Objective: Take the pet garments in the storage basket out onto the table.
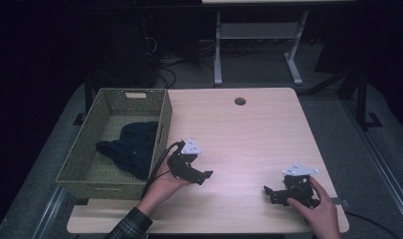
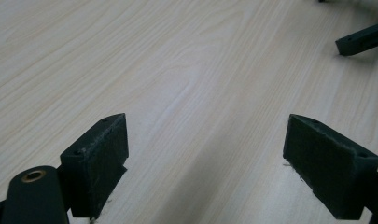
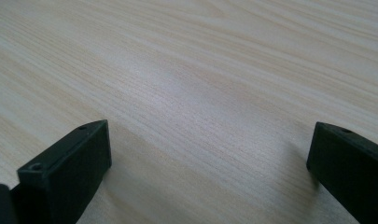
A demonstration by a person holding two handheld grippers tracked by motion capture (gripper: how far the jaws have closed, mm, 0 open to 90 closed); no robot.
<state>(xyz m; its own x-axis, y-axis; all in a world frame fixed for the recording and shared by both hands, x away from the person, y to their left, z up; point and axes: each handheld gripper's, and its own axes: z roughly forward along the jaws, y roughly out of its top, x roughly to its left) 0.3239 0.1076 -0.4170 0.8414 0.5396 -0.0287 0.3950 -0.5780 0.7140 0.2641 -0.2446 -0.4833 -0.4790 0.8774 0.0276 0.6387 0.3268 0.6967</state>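
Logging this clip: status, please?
Left hand-held gripper open, empty. Right hand-held gripper open, empty. Dark cloth in the basket. Nothing in the way.

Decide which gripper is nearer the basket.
The left gripper, just right of the green basket; the right gripper sits far across the table.

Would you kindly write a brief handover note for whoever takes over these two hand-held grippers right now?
Left hand-held gripper: open, empty, low over the table, beside the basket.
Right hand-held gripper: open, empty, near the table's front right.
Dark cloth: lying crumpled inside the green woven basket at the table's left.
Done: cloth appears stowed in the basket.
Left: nothing else is on the table to pick up.
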